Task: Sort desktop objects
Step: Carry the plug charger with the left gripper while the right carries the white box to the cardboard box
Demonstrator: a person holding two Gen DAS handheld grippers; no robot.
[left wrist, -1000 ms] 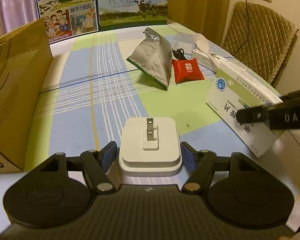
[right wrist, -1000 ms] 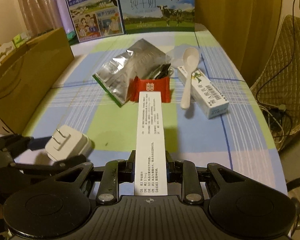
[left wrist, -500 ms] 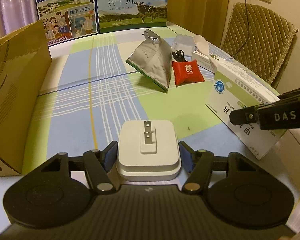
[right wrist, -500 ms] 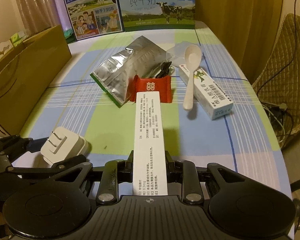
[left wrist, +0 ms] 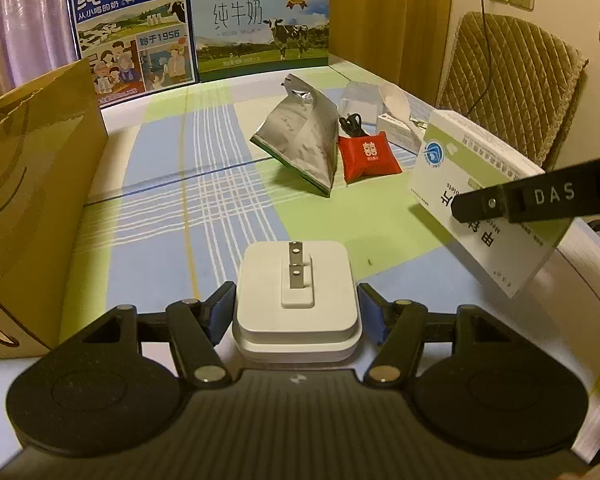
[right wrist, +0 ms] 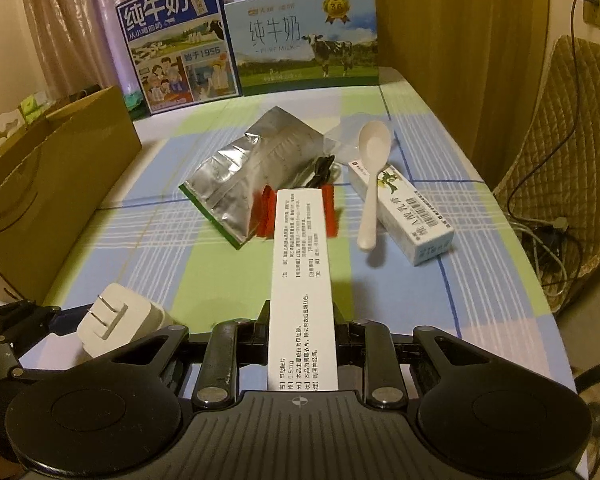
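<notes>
My left gripper (left wrist: 296, 304) is shut on a white plug charger (left wrist: 296, 280), its prongs pointing up, over the near part of the checked tablecloth (left wrist: 204, 200). From the right wrist view the same charger (right wrist: 112, 320) shows at the lower left. My right gripper (right wrist: 302, 320) is shut on a long white medicine box (right wrist: 302, 264), which sticks forward and hides part of a red packet (right wrist: 265, 216). In the left wrist view that medicine box (left wrist: 452, 168) hangs at the right in the black fingers (left wrist: 540, 196).
A silver foil pouch (right wrist: 252, 176), a black cable (right wrist: 322, 170), a white spoon (right wrist: 372, 172) and a small ointment box (right wrist: 412, 216) lie mid-table. An open cardboard box (left wrist: 32, 200) stands at the left. Two milk cartons (left wrist: 260, 28) line the far edge, with a padded chair (left wrist: 512, 84) beyond the right edge.
Both grippers have risen slightly with their loads still held. In the right wrist view the medicine box tip now overlaps the red packet.
</notes>
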